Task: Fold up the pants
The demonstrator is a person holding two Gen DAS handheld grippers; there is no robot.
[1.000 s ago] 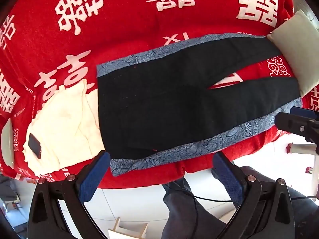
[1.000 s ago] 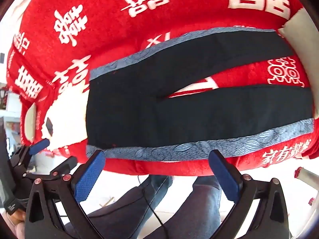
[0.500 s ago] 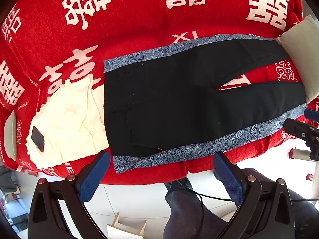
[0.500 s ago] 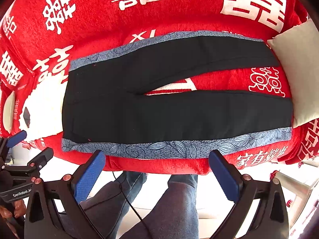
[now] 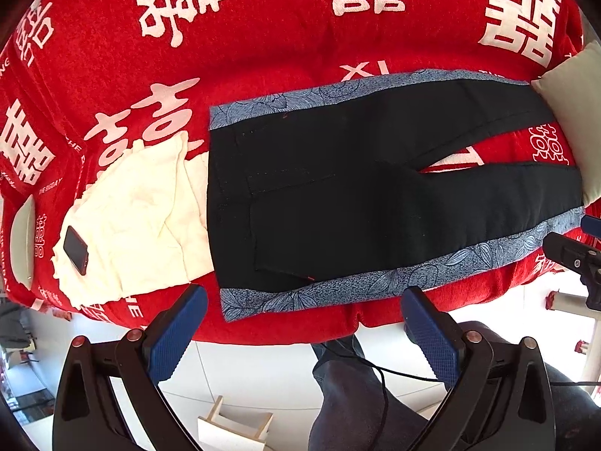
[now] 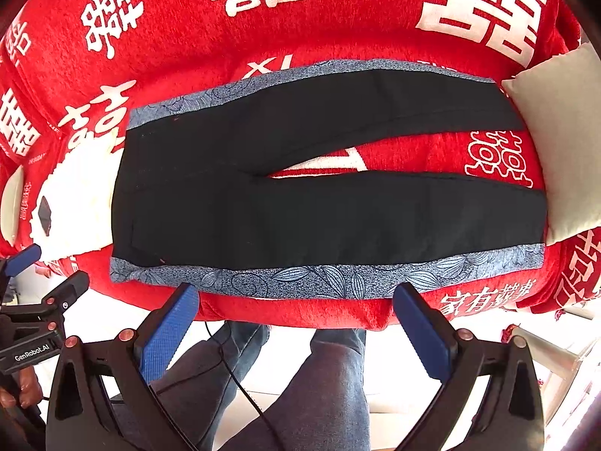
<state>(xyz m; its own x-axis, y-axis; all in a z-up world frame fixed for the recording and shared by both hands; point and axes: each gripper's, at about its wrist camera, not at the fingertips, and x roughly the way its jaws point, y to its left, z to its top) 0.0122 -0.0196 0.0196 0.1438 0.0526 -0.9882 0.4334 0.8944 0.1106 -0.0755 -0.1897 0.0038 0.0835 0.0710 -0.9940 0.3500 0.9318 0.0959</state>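
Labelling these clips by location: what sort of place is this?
Probably a home bedroom or living room: black pants lie spread on a red blanket printed with double-happiness characters, a pillow beside them, white tile floor below.

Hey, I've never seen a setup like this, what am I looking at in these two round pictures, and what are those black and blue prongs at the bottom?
No robot arm here: a person standing at the edge carries a hand-held gripper in each hand, and each gripper has a fisheye camera looking forward along its two fingers. One picture comes from the left gripper, the other from the right gripper. The prongs are the gripper fingers with blue pads.

In front lies a pair of black pants with blue patterned side stripes, spread flat and unfolded on a red blanket printed with white Chinese characters. To the left is a cream cloth with a dark phone on it; to the right, a pale cushion.

Both grippers are open, holding nothing.
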